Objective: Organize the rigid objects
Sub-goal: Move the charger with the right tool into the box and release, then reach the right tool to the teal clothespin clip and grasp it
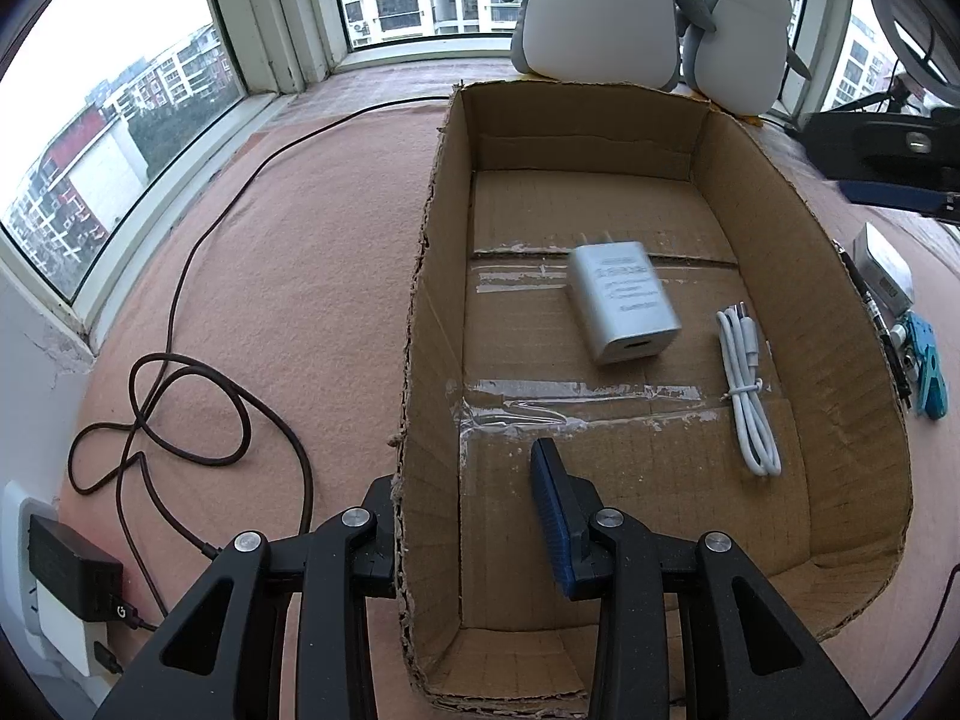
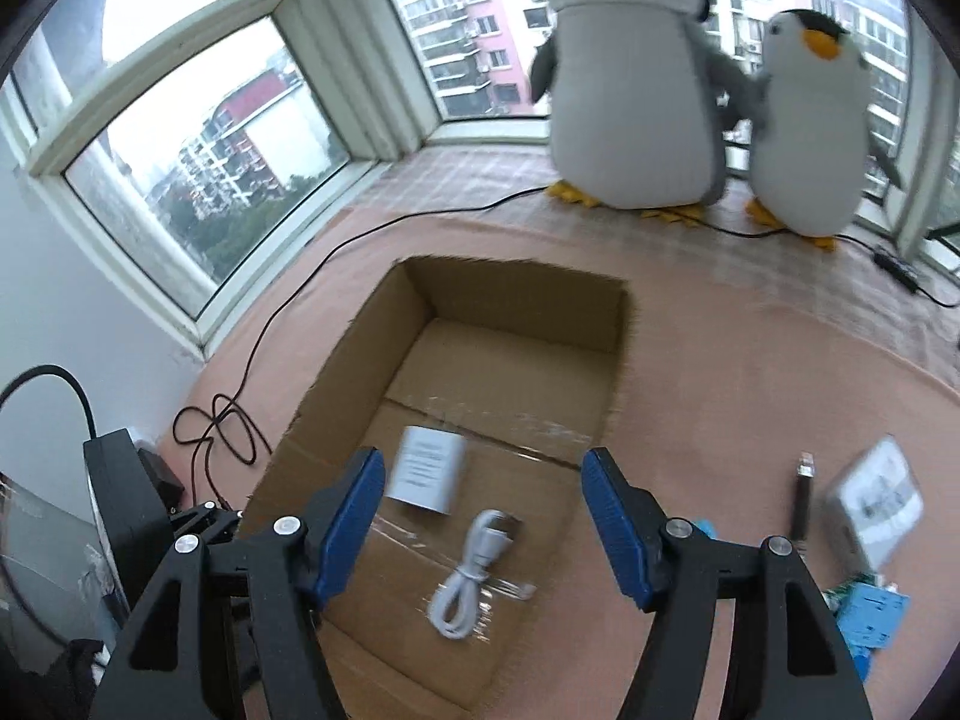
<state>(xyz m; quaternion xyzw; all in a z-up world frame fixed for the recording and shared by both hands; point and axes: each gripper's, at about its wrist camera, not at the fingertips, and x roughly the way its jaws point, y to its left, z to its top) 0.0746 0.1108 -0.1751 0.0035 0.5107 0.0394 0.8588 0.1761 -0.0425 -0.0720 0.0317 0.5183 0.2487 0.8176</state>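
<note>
So far we have two things in the cardboard box (image 2: 360,360). Nearest us, our left gripper (image 1: 462,516) is spread wide and straddles the box's left wall, one finger outside it and the blue-padded one inside, pinching nothing. Our right gripper (image 2: 480,516) hangs above the box's near half with its jaws spread and empty. Below it on the box floor lies the coiled white cable (image 2: 474,570), and just beyond that, toward the left, the white charger (image 2: 427,469), which looks blurred in the left wrist view.

On the pink mat right of the box, outside it, we count what seems left: a blue clip (image 1: 927,360), a dark pen-like stick (image 2: 803,501) and a white boxy device (image 2: 876,504). We judge the task near halfway. Far off, two plush penguins (image 2: 636,78) sit by the window.
</note>
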